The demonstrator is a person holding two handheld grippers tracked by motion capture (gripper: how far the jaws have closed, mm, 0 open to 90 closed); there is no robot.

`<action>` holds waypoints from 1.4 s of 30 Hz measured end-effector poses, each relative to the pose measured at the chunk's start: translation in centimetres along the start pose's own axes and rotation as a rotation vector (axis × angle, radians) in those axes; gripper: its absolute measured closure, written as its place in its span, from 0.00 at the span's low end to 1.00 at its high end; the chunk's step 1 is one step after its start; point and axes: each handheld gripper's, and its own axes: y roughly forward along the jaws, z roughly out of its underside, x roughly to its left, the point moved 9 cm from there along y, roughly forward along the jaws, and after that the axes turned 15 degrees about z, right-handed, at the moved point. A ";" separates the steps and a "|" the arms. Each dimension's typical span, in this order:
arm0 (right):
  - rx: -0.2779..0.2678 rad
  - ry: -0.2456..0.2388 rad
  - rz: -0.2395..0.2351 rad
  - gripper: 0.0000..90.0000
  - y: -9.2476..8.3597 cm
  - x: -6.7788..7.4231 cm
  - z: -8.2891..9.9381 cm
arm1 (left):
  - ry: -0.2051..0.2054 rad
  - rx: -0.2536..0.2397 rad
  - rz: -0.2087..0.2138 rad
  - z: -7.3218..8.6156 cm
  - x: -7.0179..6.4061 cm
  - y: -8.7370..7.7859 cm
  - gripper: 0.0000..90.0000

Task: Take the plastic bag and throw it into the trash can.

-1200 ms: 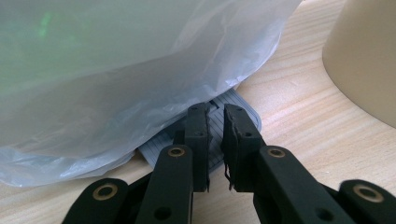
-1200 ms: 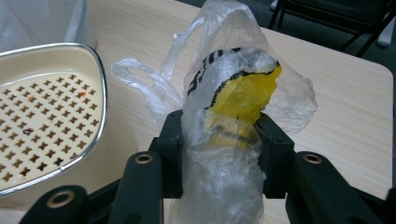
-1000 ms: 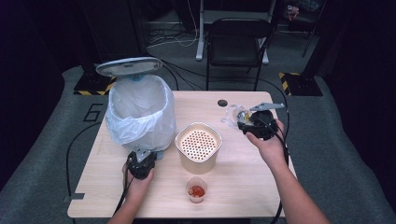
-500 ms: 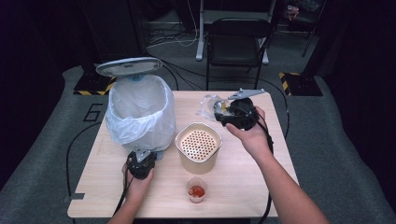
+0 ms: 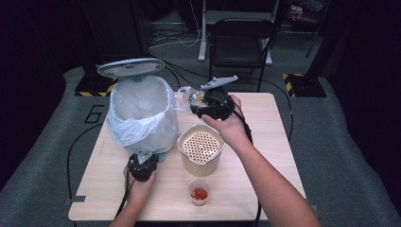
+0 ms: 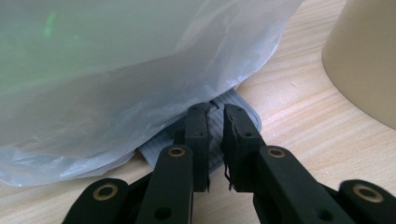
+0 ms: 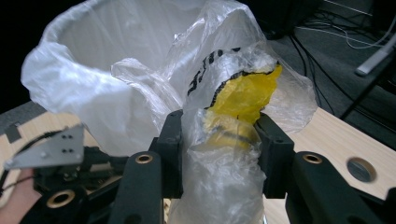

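The bin [image 5: 142, 113] is the landmark here: a pedal bin on the table [image 5: 265, 156], lined with a white bag, its lid [image 5: 131, 67] tipped up and open.

The left gripper [image 5: 143, 165] sits at the bin's foot on the person's side; in the left gripper view its jaws stand nearly together, tips resting on the grey ribbed pedal [image 6: 224, 135] that pokes out from under the liner's hem. My reading is that it presses the pedal, which would explain the raised lid; nothing lies between the jaws.

The right gripper [image 5: 208, 105] hovers just beside the bin's rim, on the side toward the beige pot; its jaws are clamped on a crumpled clear wrapper [image 7: 233, 121] with yellow and black print, held partway apart by the wad's bulk. In the right gripper view the wrapper stands in front of the bin's open mouth, not yet over it; the grip is near the wad's middle, so loose film bulges above and below the jaws.

So the wrapper looks bound for the bin, and the lid is held up to receive it; the drop is not yet made.

The pot [image 5: 200, 149] with its perforated insert stands just beside the bin, below the right hand; a small cup [image 5: 199, 192] of something red sits farther from the bin, near the table's front edge; neither is touched.
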 end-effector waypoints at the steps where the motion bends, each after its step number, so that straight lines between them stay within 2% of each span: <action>1: -0.007 -0.004 -0.009 0.67 0.2 0.4 -0.4 | -0.001 0.000 0.000 0.0 0.0 0.0 0.90; 5: -0.010 -0.004 -0.035 0.67 0.7 2.0 -1.7 | 0.000 0.000 0.000 0.0 0.0 0.0 0.90; 9: -0.053 0.015 -0.087 0.67 1.4 3.6 -3.4 | 0.000 0.008 0.001 0.0 0.0 0.0 0.90; 12: -0.070 0.016 -0.105 0.67 1.8 4.1 -3.9 | -0.002 0.007 0.002 0.0 0.0 -0.1 0.90; 13: -0.097 0.032 -0.116 0.67 2.2 4.7 -4.5 | -0.001 0.007 0.001 0.0 0.0 0.0 0.90; 23: -0.160 0.031 -0.146 0.67 3.8 7.4 -6.1 | -0.012 0.005 0.005 0.0 0.1 -0.1 0.92; 29: -0.156 0.008 -0.143 0.67 5.3 9.3 -7.0 | -0.011 0.005 0.003 0.0 0.1 -0.1 0.92; 35: -0.156 0.002 -0.128 0.67 6.8 10.0 -7.7 | -0.010 0.006 0.002 0.0 0.1 -0.1 0.92; 42: -0.140 0.004 -0.107 0.66 7.8 10.0 -7.8 | -0.008 0.008 0.000 0.0 0.1 -0.1 0.92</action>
